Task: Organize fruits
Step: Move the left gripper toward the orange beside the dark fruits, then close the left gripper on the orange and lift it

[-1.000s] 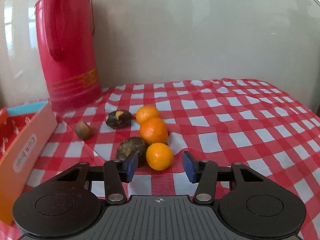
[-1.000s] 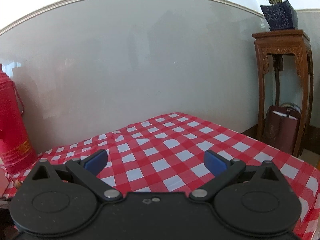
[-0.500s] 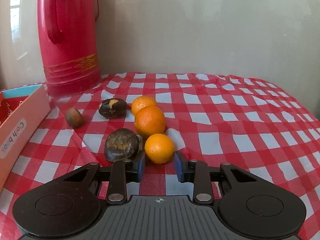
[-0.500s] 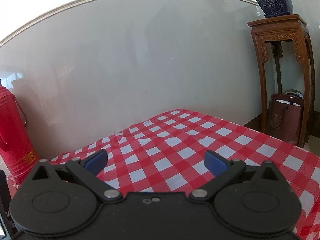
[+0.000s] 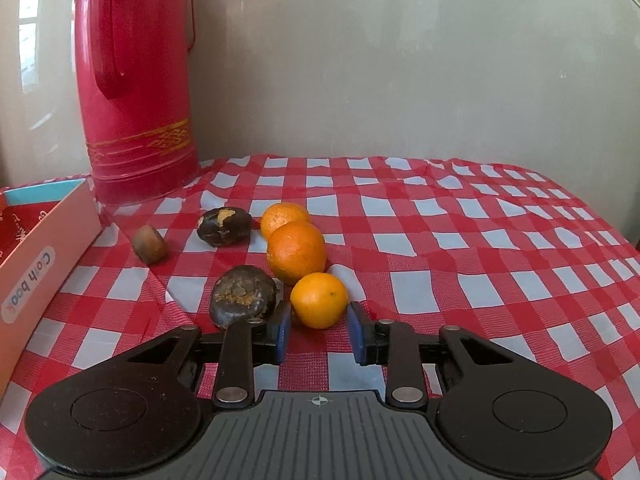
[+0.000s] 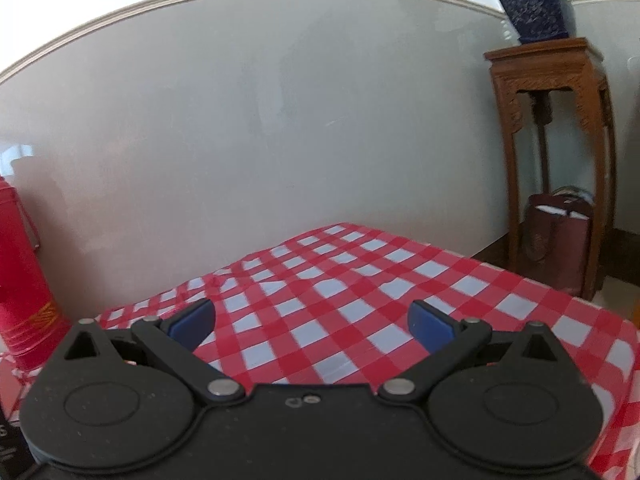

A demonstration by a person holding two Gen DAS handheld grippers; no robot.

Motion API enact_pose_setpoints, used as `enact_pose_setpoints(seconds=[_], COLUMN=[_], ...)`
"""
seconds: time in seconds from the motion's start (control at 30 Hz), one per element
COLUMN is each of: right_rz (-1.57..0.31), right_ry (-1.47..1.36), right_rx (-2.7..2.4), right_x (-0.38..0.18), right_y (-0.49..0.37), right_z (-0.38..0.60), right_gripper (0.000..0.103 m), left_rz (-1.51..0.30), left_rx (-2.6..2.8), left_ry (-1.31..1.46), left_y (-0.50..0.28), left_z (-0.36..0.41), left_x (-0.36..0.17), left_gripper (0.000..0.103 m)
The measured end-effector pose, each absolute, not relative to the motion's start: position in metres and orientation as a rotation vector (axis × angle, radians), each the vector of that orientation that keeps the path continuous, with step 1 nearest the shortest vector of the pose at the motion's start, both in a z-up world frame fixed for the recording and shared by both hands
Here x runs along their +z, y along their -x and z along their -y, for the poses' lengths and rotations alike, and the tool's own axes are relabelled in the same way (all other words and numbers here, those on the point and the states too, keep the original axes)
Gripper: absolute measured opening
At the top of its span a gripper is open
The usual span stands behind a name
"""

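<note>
Three oranges lie in a row on the red-checked tablecloth (image 5: 460,240) in the left wrist view: a near small one (image 5: 319,300), a larger middle one (image 5: 296,252) and a far one (image 5: 284,216). Two dark brown fruits (image 5: 242,296) (image 5: 224,226) and a small brown piece (image 5: 149,243) lie to their left. My left gripper (image 5: 319,330) is open, its blue pads just in front of the near orange, not touching it. My right gripper (image 6: 312,322) is wide open and empty above bare tablecloth (image 6: 360,280).
A tall red thermos (image 5: 136,80) stands at the back left against the wall; it also shows in the right wrist view (image 6: 20,280). An orange cardboard box (image 5: 36,256) lies at the left edge. A wooden stand (image 6: 552,152) with a potted plant stands beyond the table's right edge.
My left gripper has moved forward and lower toward the near orange and its jaws have narrowed. My right gripper has turned slightly, staying wide open.
</note>
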State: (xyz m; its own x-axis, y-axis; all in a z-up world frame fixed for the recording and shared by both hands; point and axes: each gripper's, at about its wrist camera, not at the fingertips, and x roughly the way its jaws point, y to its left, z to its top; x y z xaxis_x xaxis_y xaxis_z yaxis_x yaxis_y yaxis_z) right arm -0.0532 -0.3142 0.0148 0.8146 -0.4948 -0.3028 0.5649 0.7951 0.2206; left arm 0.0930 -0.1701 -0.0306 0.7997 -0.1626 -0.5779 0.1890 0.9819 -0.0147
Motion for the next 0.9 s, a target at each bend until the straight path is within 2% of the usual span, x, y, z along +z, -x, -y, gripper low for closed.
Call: enact_pose_setpoints(seconds=[0.37, 0.57, 0.9], right_rz=[-0.247, -0.257, -0.277], right_ry=[-0.306, -0.306, -0.288], right_rx=[-0.567, -0.556, -0.518], right_x=[0.014, 0.013, 0.012], right_y=[0.05, 0.048, 0.042], right_z=[0.313, 0.31, 0.304], right_gripper=[0.097, 0.097, 0.097], left_rz=[-0.606, -0.592, -0.564], left_rx=[-0.215, -0.223, -0.251], left_ry=[-0.038, -0.044, -0.13], left_y=[-0.087, -0.082, -0.073], left_z=[0.169, 0.16, 0.163], left_x=[-0.025, -0.016, -0.02], left_gripper=[0.029, 0.019, 0.02])
